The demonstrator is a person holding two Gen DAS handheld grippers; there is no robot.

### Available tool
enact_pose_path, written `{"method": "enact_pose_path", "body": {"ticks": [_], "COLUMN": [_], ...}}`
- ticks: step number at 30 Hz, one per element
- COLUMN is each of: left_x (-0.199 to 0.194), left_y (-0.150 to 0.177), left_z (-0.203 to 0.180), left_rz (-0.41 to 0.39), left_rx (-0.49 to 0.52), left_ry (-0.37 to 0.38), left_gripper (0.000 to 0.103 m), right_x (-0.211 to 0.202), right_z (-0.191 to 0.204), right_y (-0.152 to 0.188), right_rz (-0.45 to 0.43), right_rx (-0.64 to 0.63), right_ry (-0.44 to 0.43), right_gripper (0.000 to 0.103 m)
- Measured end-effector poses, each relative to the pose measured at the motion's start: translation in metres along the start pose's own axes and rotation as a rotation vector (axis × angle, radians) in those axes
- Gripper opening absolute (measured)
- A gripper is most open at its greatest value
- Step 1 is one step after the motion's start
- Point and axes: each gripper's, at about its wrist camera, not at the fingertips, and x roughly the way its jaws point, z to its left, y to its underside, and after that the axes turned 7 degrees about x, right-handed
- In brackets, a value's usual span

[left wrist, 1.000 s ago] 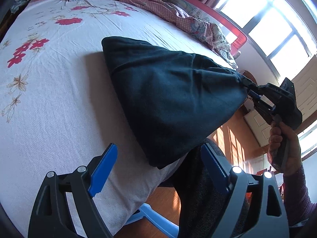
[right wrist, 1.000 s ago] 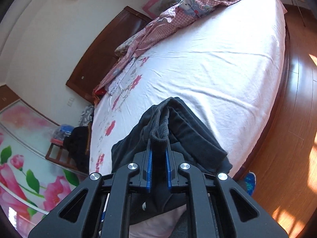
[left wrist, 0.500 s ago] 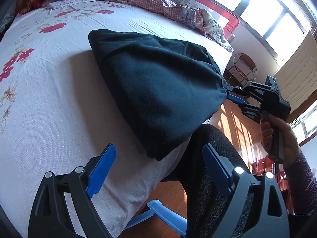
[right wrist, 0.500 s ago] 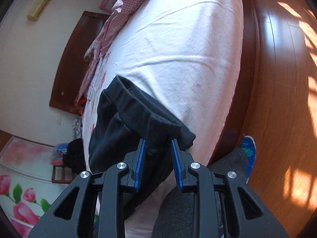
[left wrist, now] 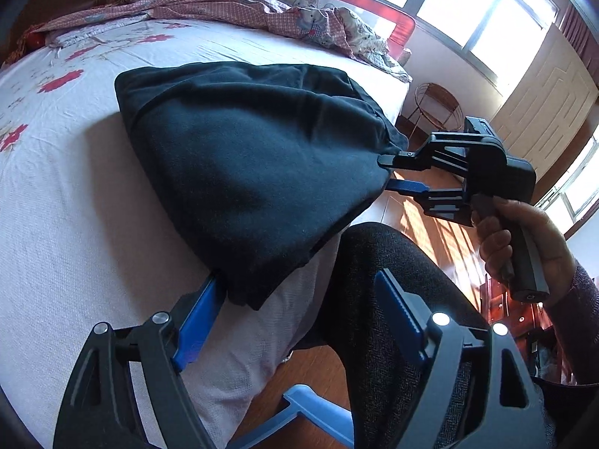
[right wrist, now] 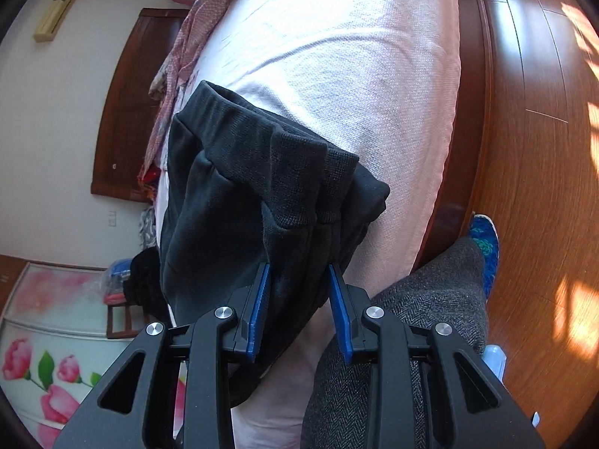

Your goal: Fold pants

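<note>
The dark pants (left wrist: 254, 164) were seen lying folded into a thick bundle at the near edge of a bed (left wrist: 75, 224), with one corner hanging slightly over the mattress side beside the person's knee (left wrist: 378, 273). From the left gripper (left wrist: 295, 299), the bundle lay straight ahead and slightly up the frame, its long axis running from the low near corner toward the far right, where the right gripper (left wrist: 389, 172) was met. The left gripper's jaws, which had just been closing, stood wide apart; one blue pad sat just beside the hanging corner, and no cloth was pressed between the pads. In the right wrist view, the right gripper (right wrist: 299, 299) was shown with its jaws just having been opening: bunched cloth below the ribbed waistband (right wrist: 284, 172) sat between the pads, and whether they pressed on it could not be told for certain, though the hold appeared loosened. The left gripper was judged nearer to the free corner. The fabric looked soft, fleecy and heavy, very dark blue-black, layered several times, with rounded, unpressed folds.
</note>
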Motion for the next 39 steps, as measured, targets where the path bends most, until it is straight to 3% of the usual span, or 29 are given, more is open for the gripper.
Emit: {"method": "enact_pose_path", "body": {"ticks": [1,2,6,8,9,11,12,13,14,16,22,25,31,39], "left_x": [0.001,0.001,0.005,0.01,0.009,-0.003,-0.011,-0.019,-0.024,-0.029,-0.015,-0.011,0.008,0.032], "left_y": [0.0,0.001,0.011,0.017,0.019,0.014,0.009,0.004,-0.001,-0.009,-0.008,-0.001,-0.01,-0.024], "left_z": [-0.004,-0.006,-0.012,-0.006,-0.002,0.013,0.025,0.039,0.051,0.077,0.123,0.125,0.119,0.124], "left_rz": [0.01,0.021,0.128,0.215,0.228,0.169,0.121,0.061,0.015,-0.044,-0.059,-0.074,-0.085,-0.105], "left_rx": [0.018,0.029,0.1,0.069,0.046,-0.026,-0.088,-0.166,-0.23,-0.355,-0.566,-0.601,-0.614,-0.698], "left_ry": [-0.018,-0.013,-0.007,0.052,0.044,0.058,0.077,0.102,0.132,0.184,0.208,0.241,0.267,0.371], "left_gripper": [0.068,0.068,0.064,0.05,0.049,0.059,0.079,0.095,0.097,0.099,0.101,0.101,0.101,0.101], "right_x": [0.001,0.002,-0.006,-0.017,-0.021,-0.028,-0.028,-0.026,-0.022,-0.015,0.001,0.007,0.019,0.013], "right_z": [-0.003,-0.006,-0.01,-0.016,-0.019,-0.026,-0.029,-0.031,-0.032,-0.032,-0.031,-0.031,-0.03,-0.022], "right_y": [-0.001,-0.002,-0.003,-0.006,-0.008,-0.013,-0.015,-0.018,-0.02,-0.022,-0.024,-0.024,-0.028,-0.027], "right_rz": [-0.002,0.003,0.009,-0.006,-0.014,-0.042,-0.044,-0.032,-0.02,-0.012,0.0,0.008,-0.004,-0.028], "right_rx": [0.017,0.026,0.022,0.049,0.06,0.083,0.097,0.109,0.121,0.128,0.147,0.153,0.133,0.094], "right_ry": [0.003,0.0,-0.014,-0.06,-0.1,-0.137,-0.155,-0.192,-0.207,-0.192,-0.196,-0.194,-0.249,-0.276], "right_gripper": [0.045,0.047,0.047,0.047,0.047,0.062,0.069,0.069,0.069,0.069,0.069,0.076,0.08,0.08]}}
